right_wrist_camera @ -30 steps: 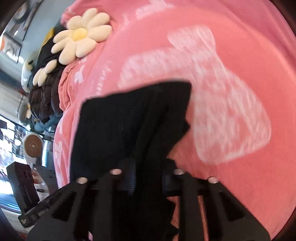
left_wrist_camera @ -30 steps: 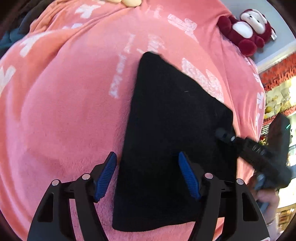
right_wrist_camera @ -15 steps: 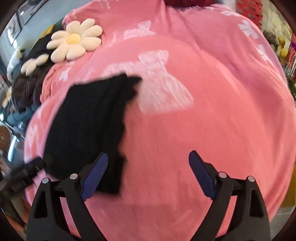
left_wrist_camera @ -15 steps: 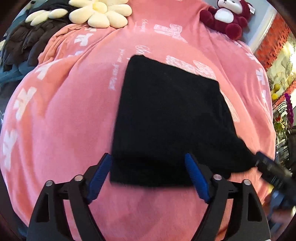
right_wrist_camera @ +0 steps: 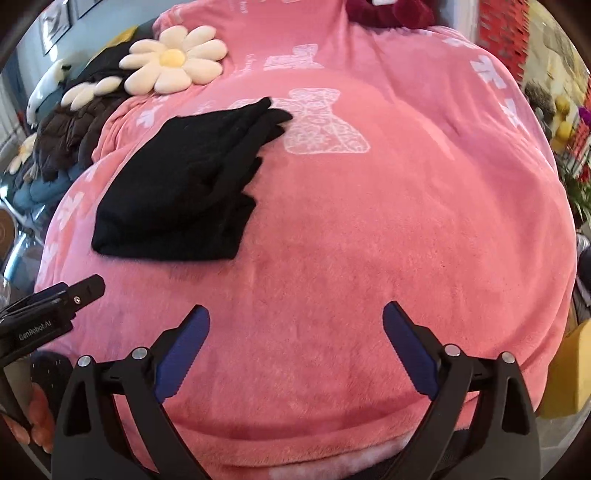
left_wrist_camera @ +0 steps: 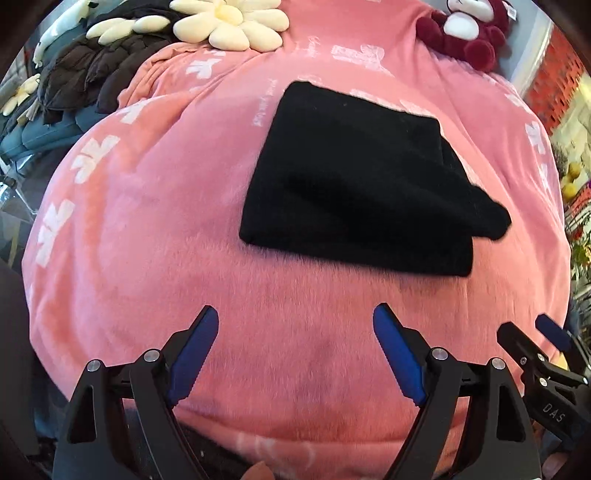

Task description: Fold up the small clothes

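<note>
A black garment (left_wrist_camera: pixel 354 181) lies folded flat on the pink blanket (left_wrist_camera: pixel 147 229); it also shows in the right wrist view (right_wrist_camera: pixel 184 188), left of centre. My left gripper (left_wrist_camera: pixel 295 347) is open and empty, held near the blanket's front edge, apart from the garment. My right gripper (right_wrist_camera: pixel 295 343) is open and empty, also back from the garment. The right gripper shows at the lower right of the left wrist view (left_wrist_camera: pixel 535 343), and the left gripper at the lower left of the right wrist view (right_wrist_camera: pixel 66 299).
A daisy-shaped cushion (left_wrist_camera: pixel 229 26) and dark padded clothing (left_wrist_camera: pixel 92 70) lie at the back left. A dark red plush bear (left_wrist_camera: pixel 469 33) sits at the back right. White bow prints (right_wrist_camera: pixel 325 122) mark the blanket.
My right gripper opened and let go of the garment, then pulled back. My left gripper also drew back toward the front edge. The garment now lies folded and free.
</note>
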Motion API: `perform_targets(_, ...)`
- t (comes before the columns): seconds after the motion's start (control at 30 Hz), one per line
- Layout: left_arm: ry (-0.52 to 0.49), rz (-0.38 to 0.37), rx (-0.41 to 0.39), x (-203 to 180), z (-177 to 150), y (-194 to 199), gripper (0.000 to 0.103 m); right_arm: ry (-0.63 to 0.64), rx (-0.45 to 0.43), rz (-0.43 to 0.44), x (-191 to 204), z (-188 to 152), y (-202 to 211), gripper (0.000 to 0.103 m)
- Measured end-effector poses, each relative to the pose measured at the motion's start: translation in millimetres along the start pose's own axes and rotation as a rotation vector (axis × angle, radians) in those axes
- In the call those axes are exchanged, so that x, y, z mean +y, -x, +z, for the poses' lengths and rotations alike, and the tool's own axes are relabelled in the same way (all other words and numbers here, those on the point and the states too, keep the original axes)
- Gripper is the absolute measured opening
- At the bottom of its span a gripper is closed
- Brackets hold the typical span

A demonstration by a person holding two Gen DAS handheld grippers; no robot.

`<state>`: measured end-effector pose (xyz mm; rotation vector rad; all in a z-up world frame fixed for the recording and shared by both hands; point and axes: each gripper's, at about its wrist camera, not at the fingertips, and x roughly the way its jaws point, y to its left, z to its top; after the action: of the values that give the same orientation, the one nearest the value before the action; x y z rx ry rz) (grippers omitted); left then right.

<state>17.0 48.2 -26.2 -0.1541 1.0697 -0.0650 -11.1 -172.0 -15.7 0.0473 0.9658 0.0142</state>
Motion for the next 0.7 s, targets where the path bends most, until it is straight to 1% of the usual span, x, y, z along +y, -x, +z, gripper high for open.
perform_targets(0.13, -0.034, 0.005, -0.007, -7.2, -7.7, 9.4, 0.083, 0.037, -0.019, 0.006, 12.9, -5.8, 11.7, 0.094)
perform_targets(0.27, -0.037, 0.002, -0.005, -8.2, -13.4, 15.1, 0.083, 0.019, -0.025, 0.019, 16.3, -11.8, 21.3, 0.094)
perform_targets(0.4, -0.036, 0.038, -0.015, -8.2, -16.0, 20.2, 0.084, -0.002, -0.037, 0.021, 19.2, -15.0, 29.8, 0.095)
perform_targets(0.43, -0.035, 0.054, -0.015, -8.0, -16.7, 21.2, 0.086, -0.006, -0.039, 0.02, 20.1, -15.4, 31.3, 0.095)
perform_targets(0.5, -0.037, 0.094, -0.012, -8.2, -17.7, 22.5, 0.086, -0.011, -0.04, 0.017, 21.5, -16.3, 33.3, 0.095)
perform_targets(0.63, -0.04, 0.117, -0.007, -9.2, -19.7, 24.2, 0.087, -0.019, -0.04, 0.017, 22.8, -18.3, 36.9, 0.095)
perform_targets(0.67, -0.04, 0.116, -0.009, -9.2, -20.2, 24.8, 0.095, -0.02, -0.041, 0.016, 23.6, -18.9, 37.4, 0.095)
perform_targets(0.7, -0.041, 0.124, -0.012, -9.5, -20.7, 25.9, 0.098, -0.021, -0.042, 0.015, 24.3, -19.4, 38.1, 0.095)
